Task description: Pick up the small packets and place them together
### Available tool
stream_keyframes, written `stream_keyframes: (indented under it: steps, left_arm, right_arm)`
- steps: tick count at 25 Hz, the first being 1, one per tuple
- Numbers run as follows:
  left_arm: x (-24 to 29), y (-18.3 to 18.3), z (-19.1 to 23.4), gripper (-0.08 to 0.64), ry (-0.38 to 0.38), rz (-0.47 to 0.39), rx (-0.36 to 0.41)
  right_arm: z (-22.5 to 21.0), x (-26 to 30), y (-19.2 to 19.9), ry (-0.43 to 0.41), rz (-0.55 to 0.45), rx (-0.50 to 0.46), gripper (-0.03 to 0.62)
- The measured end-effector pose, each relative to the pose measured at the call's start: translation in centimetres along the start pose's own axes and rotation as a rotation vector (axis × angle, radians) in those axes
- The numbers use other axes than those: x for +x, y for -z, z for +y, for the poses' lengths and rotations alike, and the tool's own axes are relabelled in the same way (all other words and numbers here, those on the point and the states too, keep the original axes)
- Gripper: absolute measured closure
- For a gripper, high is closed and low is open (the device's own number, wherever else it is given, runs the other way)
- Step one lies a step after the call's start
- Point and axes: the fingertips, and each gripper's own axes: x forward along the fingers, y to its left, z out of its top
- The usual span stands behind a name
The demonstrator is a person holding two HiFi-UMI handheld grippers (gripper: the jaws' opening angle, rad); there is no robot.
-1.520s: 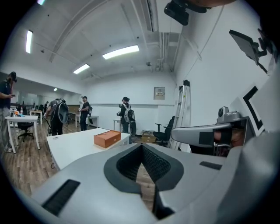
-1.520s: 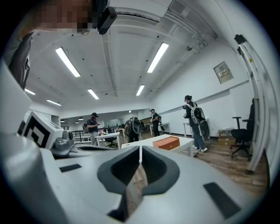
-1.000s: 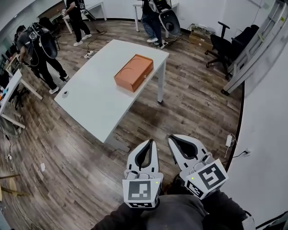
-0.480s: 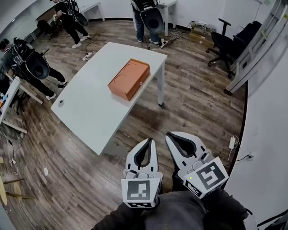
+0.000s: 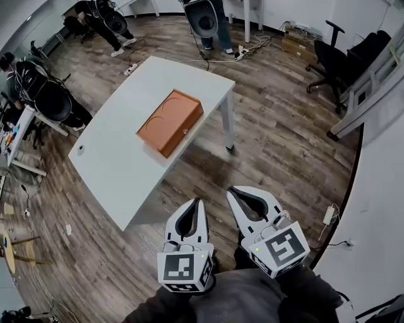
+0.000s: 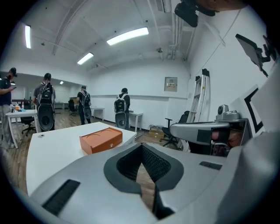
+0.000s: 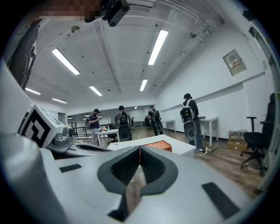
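Note:
An orange box (image 5: 169, 122) lies on the white table (image 5: 120, 164) ahead of me; no small packets show in any view. Both grippers hover over the wood floor, well short of the table. My left gripper (image 5: 196, 202) is shut with nothing between its jaws. My right gripper (image 5: 231, 190) beside it is also shut and empty. In the left gripper view the orange box (image 6: 100, 139) sits beyond the closed left gripper (image 6: 141, 145). In the right gripper view the orange box (image 7: 158, 145) shows just past the closed right gripper (image 7: 140, 148).
A small dark object (image 5: 80, 149) rests near the table's left edge. Several people with backpacks (image 5: 202, 19) stand beyond the table. Office chairs (image 5: 347, 53) and a ladder (image 5: 369, 88) are at the right; a power strip (image 5: 328, 214) lies by the wall.
The table and orange box have slid down and left in the head view as I turn. Both grippers stay shut and have drifted slightly left.

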Motion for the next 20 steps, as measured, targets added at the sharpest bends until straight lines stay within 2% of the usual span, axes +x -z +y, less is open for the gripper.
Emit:
stream_keyframes:
  steps: [5, 8, 13, 20]
  left_arm:
    - [2.0, -0.3, 0.1, 0.563, -0.088, 0.009, -0.014]
    - [2.2, -0.4, 0.9, 0.563, -0.149, 0.009, -0.015]
    - [2.8, -0.2, 3.7, 0.563, -0.236, -0.001, -0.053]
    - [4.9, -0.5, 8.5, 0.563, -0.3, -0.015, -0.101]
  right_arm:
    - [-2.6, 1.7, 0.5, -0.076, 0.014, 0.007, 0.588]
    - [-2.6, 2.9, 0.7, -0.137, 0.022, 0.007, 0.588]
    - [-2.3, 6.2, 0.9, -0.216, 0.047, -0.007, 0.588]
    - [-1.9, 11.6, 0.9, -0.276, 0.09, -0.043, 0.588]
